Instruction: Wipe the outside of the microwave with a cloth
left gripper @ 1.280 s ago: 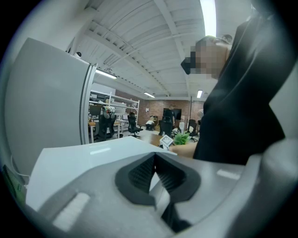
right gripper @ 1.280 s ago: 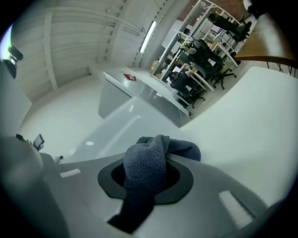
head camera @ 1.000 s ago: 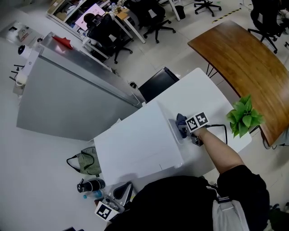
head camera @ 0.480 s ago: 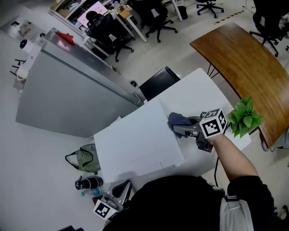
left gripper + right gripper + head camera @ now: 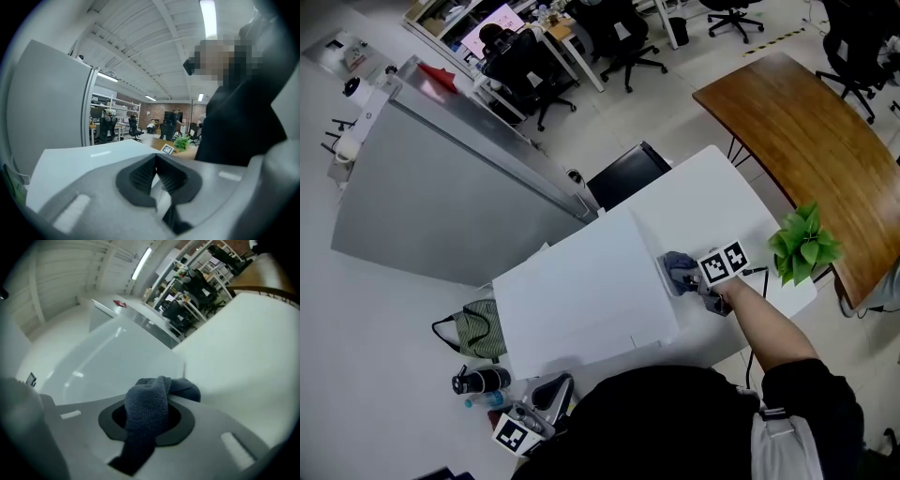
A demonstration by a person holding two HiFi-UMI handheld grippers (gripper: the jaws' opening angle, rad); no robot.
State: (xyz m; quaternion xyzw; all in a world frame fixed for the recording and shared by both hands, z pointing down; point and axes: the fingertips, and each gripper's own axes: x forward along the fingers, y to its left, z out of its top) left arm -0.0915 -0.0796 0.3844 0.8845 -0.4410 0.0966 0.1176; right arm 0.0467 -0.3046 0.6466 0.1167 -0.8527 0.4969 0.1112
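The dark blue terry cloth (image 5: 147,404) is pinched in the right gripper (image 5: 682,275), whose fingers are pressed onto a bunched fold of it. The free end spills forward out of the jaws. The cloth is pressed against the right side wall of the white box-shaped microwave (image 5: 581,291), close to that wall's near corner. The microwave stands on the left part of the white tabletop (image 5: 712,197), towards its near edge.

The cloth looks soft, light and limp, so it will likely fold and drag rather than push. A pinch on a thick gathered wad, as here, probably keeps it from slipping out under rubbing. The microwave's smooth, glossy shell seems stiff and heavy enough to stay put under light wiping pressure.

The left gripper (image 5: 525,429) hangs low by the person's side, off the tabletop's near left corner. Its fingers are pressed together on nothing.
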